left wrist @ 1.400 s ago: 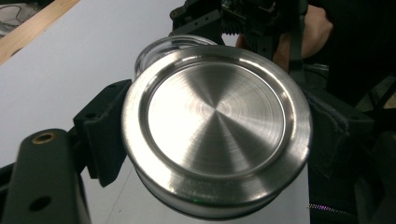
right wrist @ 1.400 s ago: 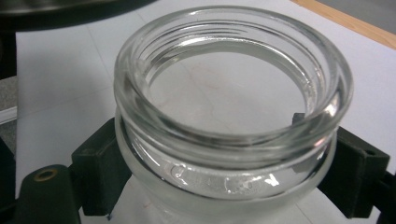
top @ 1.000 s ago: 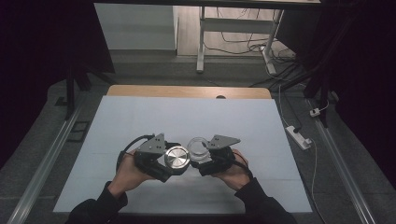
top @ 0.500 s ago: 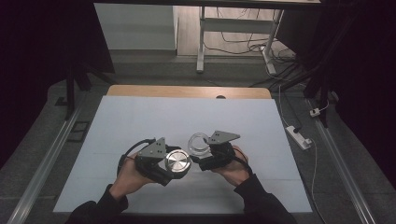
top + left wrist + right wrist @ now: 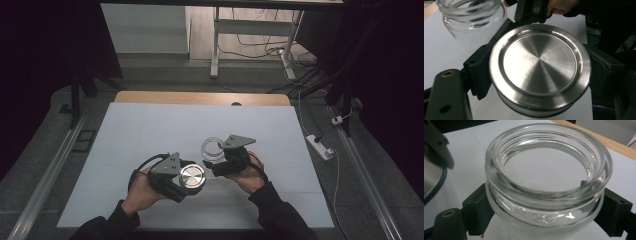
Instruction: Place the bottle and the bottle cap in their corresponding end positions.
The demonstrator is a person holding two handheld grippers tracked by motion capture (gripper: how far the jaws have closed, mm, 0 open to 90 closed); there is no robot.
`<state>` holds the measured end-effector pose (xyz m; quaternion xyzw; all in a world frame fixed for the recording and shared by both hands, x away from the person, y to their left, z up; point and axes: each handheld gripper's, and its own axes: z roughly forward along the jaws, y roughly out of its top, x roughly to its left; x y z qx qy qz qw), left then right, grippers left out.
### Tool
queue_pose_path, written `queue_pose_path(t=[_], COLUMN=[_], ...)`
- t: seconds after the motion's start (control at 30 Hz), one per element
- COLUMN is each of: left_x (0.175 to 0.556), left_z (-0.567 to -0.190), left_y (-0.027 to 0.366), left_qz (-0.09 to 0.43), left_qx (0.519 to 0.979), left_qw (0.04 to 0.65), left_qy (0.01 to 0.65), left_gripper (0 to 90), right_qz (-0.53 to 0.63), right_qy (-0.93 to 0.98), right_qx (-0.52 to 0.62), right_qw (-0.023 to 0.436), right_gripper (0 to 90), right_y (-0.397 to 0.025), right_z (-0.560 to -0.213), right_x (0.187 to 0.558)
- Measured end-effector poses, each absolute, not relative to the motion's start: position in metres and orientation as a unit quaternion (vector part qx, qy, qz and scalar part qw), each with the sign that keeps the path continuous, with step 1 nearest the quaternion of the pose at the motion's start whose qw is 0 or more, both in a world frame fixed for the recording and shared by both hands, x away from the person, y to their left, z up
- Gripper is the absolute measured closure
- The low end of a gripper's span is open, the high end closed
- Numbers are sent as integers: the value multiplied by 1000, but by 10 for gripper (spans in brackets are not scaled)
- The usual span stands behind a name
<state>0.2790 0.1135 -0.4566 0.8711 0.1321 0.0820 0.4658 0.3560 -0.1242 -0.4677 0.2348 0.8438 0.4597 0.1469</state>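
A round brushed-metal lid [image 5: 192,176] is clamped between the jaws of my left gripper [image 5: 186,179], just above the white table. In the left gripper view the lid [image 5: 540,66] faces the camera with a black jaw pressed against each side. My right gripper [image 5: 216,156] is shut on a clear, empty, open-mouthed glass jar [image 5: 212,148], held a little beyond and to the right of the lid. In the right gripper view the jar [image 5: 546,177] sits between both jaws, its threaded neck bare. Lid and jar are apart.
A white sheet [image 5: 150,130] covers the table, with a wooden strip [image 5: 200,98] along the far edge. Rails run down both sides. A white power strip [image 5: 320,146] and cables lie on the floor to the right; a desk frame [image 5: 215,45] stands beyond.
Lid and jar were together between the grippers; now they are separated. The left gripper drew the lid toward the person, and the right gripper moved the jar away and slightly right.
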Motion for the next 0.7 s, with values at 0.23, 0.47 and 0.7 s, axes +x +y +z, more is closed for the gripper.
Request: queue_pose_path(t=[0.23, 0.47, 0.7], left_x=[281, 284, 287], left_z=[-466, -479, -490], left_y=[112, 108, 103], left_qz=[82, 74, 71], left_qx=[871, 873, 875], left_qw=[466, 461, 458], left_qy=[136, 140, 139], left_gripper=[191, 191, 192], right_qz=[461, 462, 463], right_qy=[841, 839, 837], right_qx=[240, 243, 248], right_qw=[148, 152, 156], right_gripper=[147, 147, 147], right_y=[-118, -114, -111], right_z=[-469, -471, -472], right_x=[365, 374, 382])
